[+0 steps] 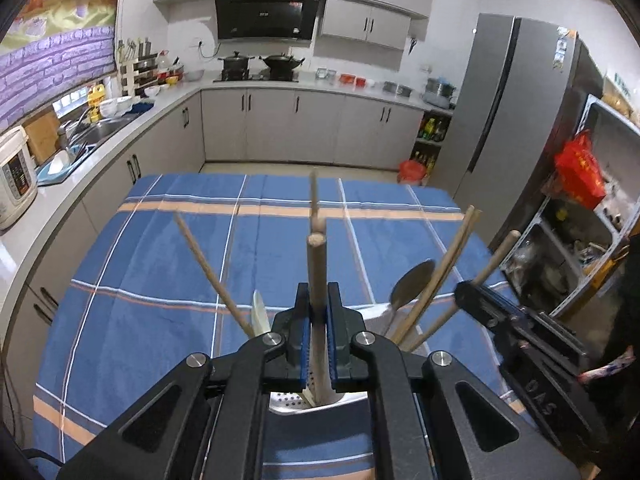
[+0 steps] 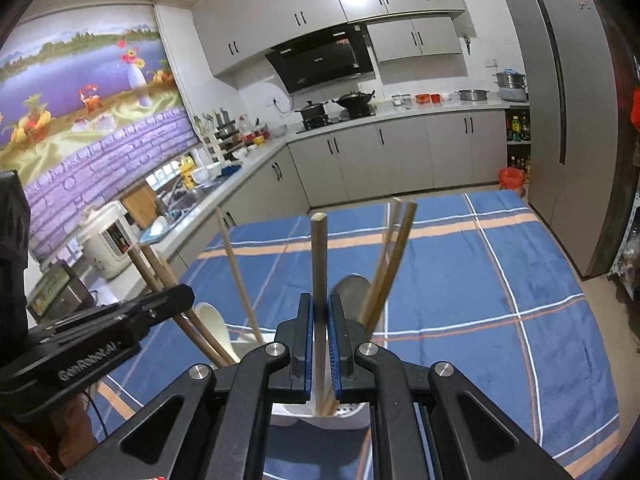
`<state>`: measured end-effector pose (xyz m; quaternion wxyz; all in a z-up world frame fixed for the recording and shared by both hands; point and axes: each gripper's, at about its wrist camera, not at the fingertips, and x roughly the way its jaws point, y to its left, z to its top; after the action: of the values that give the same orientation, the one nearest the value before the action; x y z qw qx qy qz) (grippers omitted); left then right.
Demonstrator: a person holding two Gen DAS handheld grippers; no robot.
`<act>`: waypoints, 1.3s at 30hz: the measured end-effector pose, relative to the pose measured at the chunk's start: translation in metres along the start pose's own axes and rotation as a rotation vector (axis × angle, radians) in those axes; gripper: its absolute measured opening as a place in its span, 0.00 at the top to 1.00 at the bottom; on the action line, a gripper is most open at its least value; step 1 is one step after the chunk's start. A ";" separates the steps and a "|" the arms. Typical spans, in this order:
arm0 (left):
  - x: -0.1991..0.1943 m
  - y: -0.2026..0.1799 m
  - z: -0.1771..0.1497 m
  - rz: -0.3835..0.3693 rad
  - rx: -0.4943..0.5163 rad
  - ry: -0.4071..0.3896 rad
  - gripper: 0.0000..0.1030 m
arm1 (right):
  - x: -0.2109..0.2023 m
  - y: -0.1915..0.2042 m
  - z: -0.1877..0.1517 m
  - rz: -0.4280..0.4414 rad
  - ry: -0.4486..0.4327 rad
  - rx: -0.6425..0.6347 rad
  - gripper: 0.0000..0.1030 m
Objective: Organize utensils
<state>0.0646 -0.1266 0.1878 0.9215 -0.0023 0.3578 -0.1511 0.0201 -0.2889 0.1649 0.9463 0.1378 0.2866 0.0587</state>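
Kitchen scene, both wrist views looking over a table draped in a blue plaid cloth (image 1: 160,280). A white perforated utensil holder (image 1: 304,402) is standing on the cloth just below both grippers. The left gripper (image 1: 319,312) is pinching a wooden stick (image 1: 317,272) between its blue pads, the stick rising upright from the holder and passing through the narrow gap between the fingers. The right gripper (image 2: 320,320) is likewise pinching a second wooden stick (image 2: 319,256), whose lower end is sitting in the holder (image 2: 344,414). In the left view the right gripper (image 1: 466,294) is appearing at the right edge, clamped on its stick (image 1: 496,258). Other utensils are leaning in the holder: a single chopstick (image 1: 212,276) tilting left, a pair of chopsticks (image 1: 448,264) tilting right, a metal spoon (image 1: 412,280) beside the pair, and a white spoon (image 1: 260,316) beside the single chopstick. Counters, a stove and a refrigerator (image 1: 508,100) are lining the far walls.
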 end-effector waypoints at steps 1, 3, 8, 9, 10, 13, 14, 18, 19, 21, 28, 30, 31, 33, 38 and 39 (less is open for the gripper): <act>0.001 -0.001 0.000 0.018 0.013 -0.005 0.93 | 0.001 -0.002 -0.001 -0.009 -0.001 0.001 0.93; 0.003 -0.004 0.000 0.027 0.024 -0.005 0.93 | 0.001 -0.008 -0.002 -0.020 0.001 0.007 0.93; 0.005 -0.005 0.002 0.050 0.031 -0.001 0.93 | 0.003 -0.016 -0.001 -0.041 0.005 0.022 0.92; 0.005 -0.005 0.002 0.058 0.034 0.000 0.93 | 0.003 -0.018 -0.001 -0.049 0.005 0.026 0.92; 0.006 -0.006 0.002 0.067 0.038 0.001 0.93 | 0.003 -0.020 -0.002 -0.055 0.006 0.032 0.92; 0.004 -0.009 0.000 0.083 0.044 0.000 0.92 | 0.003 -0.028 -0.002 -0.063 0.008 0.056 0.92; 0.003 -0.008 0.000 0.083 0.045 0.000 0.93 | 0.003 -0.030 -0.003 -0.063 0.008 0.062 0.92; -0.002 -0.011 0.001 0.082 0.053 -0.012 0.94 | 0.000 -0.032 -0.003 -0.056 0.005 0.082 0.92; -0.005 -0.012 0.002 0.084 0.059 -0.020 0.94 | -0.001 -0.032 -0.002 -0.054 0.001 0.081 0.92; -0.011 -0.015 0.004 0.089 0.069 -0.035 0.94 | -0.004 -0.028 0.000 -0.047 -0.010 0.078 0.92; -0.004 -0.021 0.004 0.157 0.103 -0.019 0.93 | 0.004 -0.022 -0.002 -0.054 0.006 0.065 0.92; 0.003 -0.016 0.000 0.172 0.103 0.004 0.93 | 0.004 -0.026 -0.002 -0.065 0.005 0.079 0.91; 0.004 -0.016 -0.001 0.190 0.105 -0.003 0.92 | 0.005 -0.028 -0.002 -0.074 0.008 0.088 0.91; 0.004 -0.015 -0.002 0.209 0.117 -0.006 0.92 | 0.006 -0.034 -0.001 -0.089 0.016 0.107 0.90; 0.002 -0.013 -0.003 0.195 0.109 0.005 0.92 | 0.006 -0.039 -0.003 -0.104 0.021 0.127 0.89; 0.002 -0.012 -0.003 0.193 0.105 0.010 0.92 | 0.006 -0.039 -0.003 -0.106 0.024 0.127 0.83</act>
<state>0.0604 -0.1384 0.1857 0.9288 0.0813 0.3525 -0.0801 0.0252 -0.3242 0.1478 0.9339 0.1814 0.3079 -0.0079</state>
